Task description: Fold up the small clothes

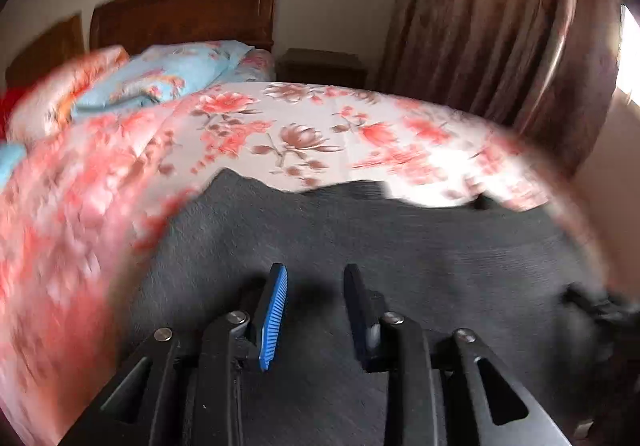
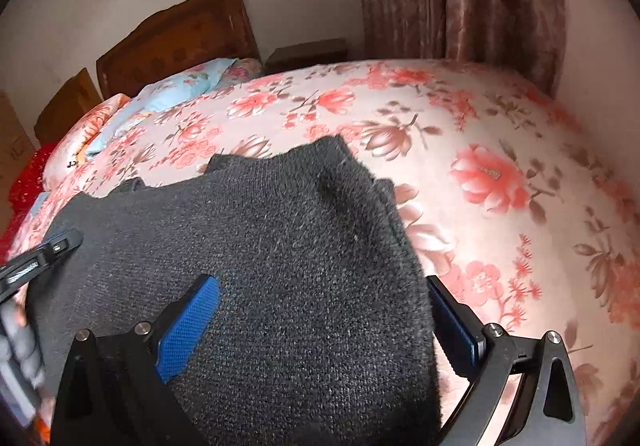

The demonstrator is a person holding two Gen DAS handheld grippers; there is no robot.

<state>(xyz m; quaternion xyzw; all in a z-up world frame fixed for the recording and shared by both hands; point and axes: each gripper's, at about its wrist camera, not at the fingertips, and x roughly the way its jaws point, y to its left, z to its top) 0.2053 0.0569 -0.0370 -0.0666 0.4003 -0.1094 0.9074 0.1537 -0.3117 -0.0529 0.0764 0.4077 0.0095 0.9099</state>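
Note:
A dark grey knitted garment [image 1: 380, 246] lies spread on the floral bedspread [image 1: 304, 126]. In the left wrist view my left gripper [image 1: 316, 278] hovers over the garment's near part, its jaws a little apart with nothing between them. In the right wrist view the garment [image 2: 260, 246] fills the lower middle, its right edge running down between the fingers. My right gripper [image 2: 324, 302] is wide open, straddling that right edge, blue pad [image 2: 188, 322] on the cloth and the other finger [image 2: 452, 318] over the bedspread [image 2: 500, 174]. The left gripper [image 2: 48, 246] shows at the garment's left edge.
Pillows in blue and floral covers [image 1: 168, 74] lie at the head of the bed by the wooden headboard [image 1: 188, 10]. A dark nightstand [image 1: 320, 66] stands beyond the bed. Brown curtains [image 1: 488, 26] hang at the right. A red cloth [image 2: 28, 178] lies at the far left.

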